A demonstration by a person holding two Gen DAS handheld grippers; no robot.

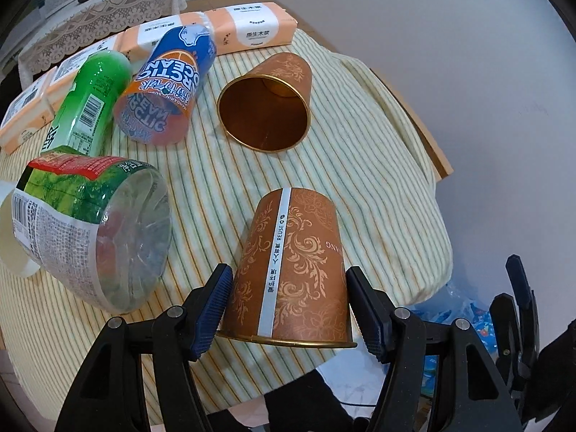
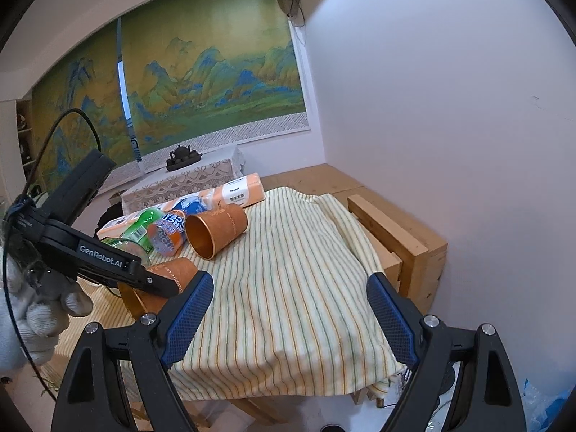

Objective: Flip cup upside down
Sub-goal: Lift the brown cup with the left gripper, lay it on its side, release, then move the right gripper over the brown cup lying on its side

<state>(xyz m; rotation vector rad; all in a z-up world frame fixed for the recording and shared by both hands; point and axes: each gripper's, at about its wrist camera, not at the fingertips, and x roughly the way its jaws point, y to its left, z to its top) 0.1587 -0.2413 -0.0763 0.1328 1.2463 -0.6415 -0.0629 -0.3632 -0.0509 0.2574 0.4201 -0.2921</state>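
A brown patterned paper cup [image 1: 291,270] stands upside down, rim on the striped cloth [image 1: 352,136], between the fingers of my left gripper [image 1: 288,309]. The blue pads sit beside its walls with small gaps, so the jaws look open around it. The same cup shows in the right wrist view [image 2: 172,273], partly hidden by the left gripper [image 2: 108,262]. A second brown cup [image 1: 266,104] lies on its side farther back, mouth toward me; it also shows in the right wrist view [image 2: 216,230]. My right gripper [image 2: 288,320] is open and empty over the cloth's front edge.
Several bottles lie on their sides at left: a clear green-labelled one [image 1: 93,230], a green one [image 1: 90,104], a blue-orange one [image 1: 165,86]. Orange tissue packs [image 1: 252,25] line the back. The table's wooden edge [image 2: 392,226] and wall are at right.
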